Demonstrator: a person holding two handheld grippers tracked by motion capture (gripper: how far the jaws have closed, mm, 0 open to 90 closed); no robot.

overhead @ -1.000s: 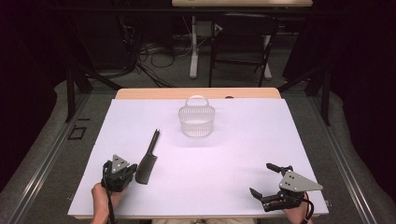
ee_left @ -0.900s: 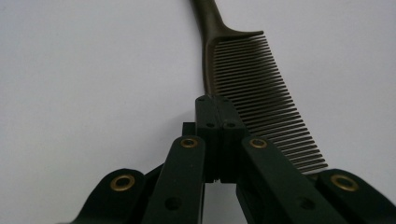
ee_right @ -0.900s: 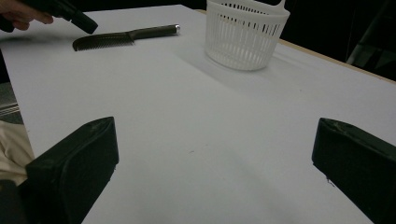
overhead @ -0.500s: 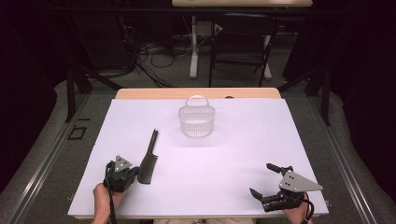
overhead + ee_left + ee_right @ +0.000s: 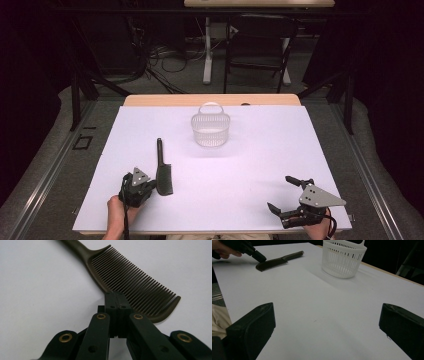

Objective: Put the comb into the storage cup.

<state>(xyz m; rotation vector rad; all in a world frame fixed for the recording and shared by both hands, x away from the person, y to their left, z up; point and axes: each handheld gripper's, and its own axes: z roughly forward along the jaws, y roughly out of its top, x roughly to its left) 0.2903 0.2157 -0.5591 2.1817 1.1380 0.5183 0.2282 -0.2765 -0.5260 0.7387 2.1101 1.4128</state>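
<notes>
Comb (image 5: 163, 172) now straighter, left claw (image 5: 141, 185) pinched shut at its spine; right claw (image 5: 286, 195) wide apart.

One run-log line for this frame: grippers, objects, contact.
left gripper: shut, tips at spine of dark plastic comb | right gripper: open, idle | white slatted plastic basket: upright, untouched | comb flat on white table

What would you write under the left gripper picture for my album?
The left hand-held gripper, jaws closed together, touches the spine of a dark comb lying on the white table.

Matt dark plastic comb (image 5: 130, 280), white slotted plastic basket (image 5: 210, 129), smooth matt tabletop (image 5: 260, 165)
</notes>
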